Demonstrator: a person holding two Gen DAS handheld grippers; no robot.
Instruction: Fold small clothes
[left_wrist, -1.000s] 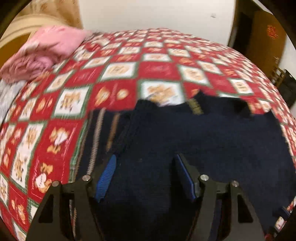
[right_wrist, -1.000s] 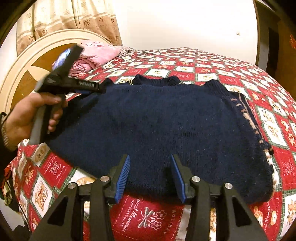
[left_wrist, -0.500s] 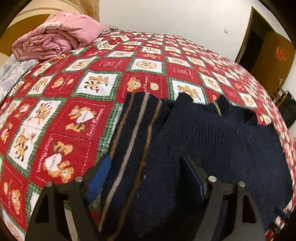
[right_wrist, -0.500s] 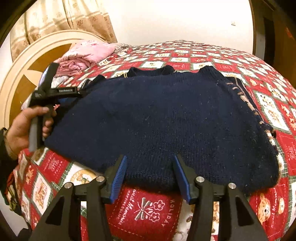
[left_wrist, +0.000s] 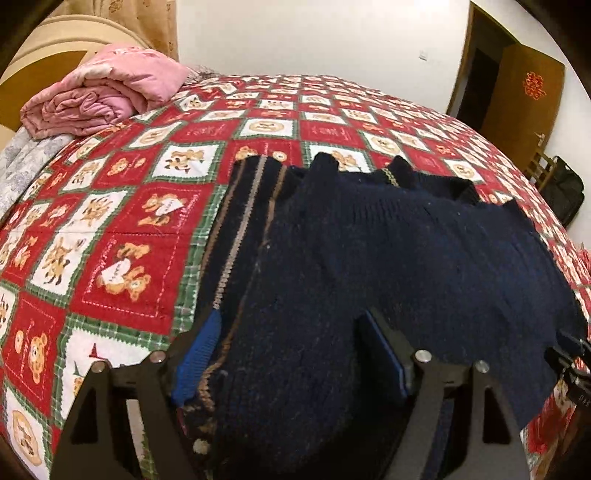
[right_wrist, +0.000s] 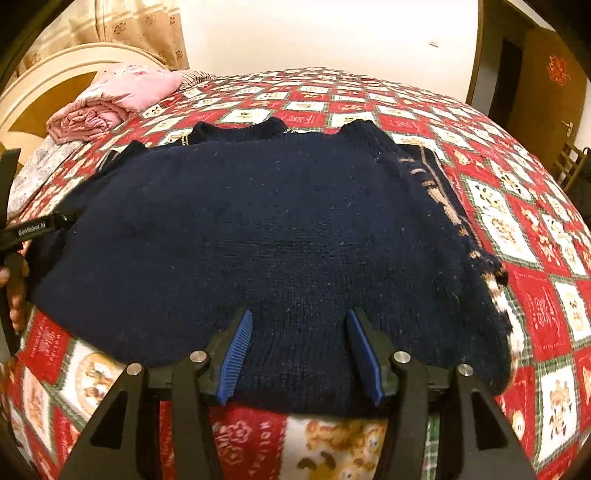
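While the dark navy knitted sweater (right_wrist: 280, 236) lies flat on the red teddy-bear patchwork bedspread (right_wrist: 517, 229), its hem sits between the right claw's (right_wrist: 299, 354) spread jaws, its striped sleeve (left_wrist: 243, 236) within the left claw's (left_wrist: 291, 354), both having just been opening.

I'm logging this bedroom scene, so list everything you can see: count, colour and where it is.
sweater: one, navy knit with tan trim, lying flat on the bed.
bedspread: one, red, white and green bear patchwork, covering the bed.
quilt: one, pink, folded, near the headboard.
headboard: one, cream and brown, far left.
curtain: one, beige patterned, behind the headboard.
door: one, brown with a red emblem, far right.
left gripper: one, black with blue pads, open over the sweater's striped side.
right gripper: one, black with blue pads, open over the hem.
hand: one, far left, on the left gripper's handle.
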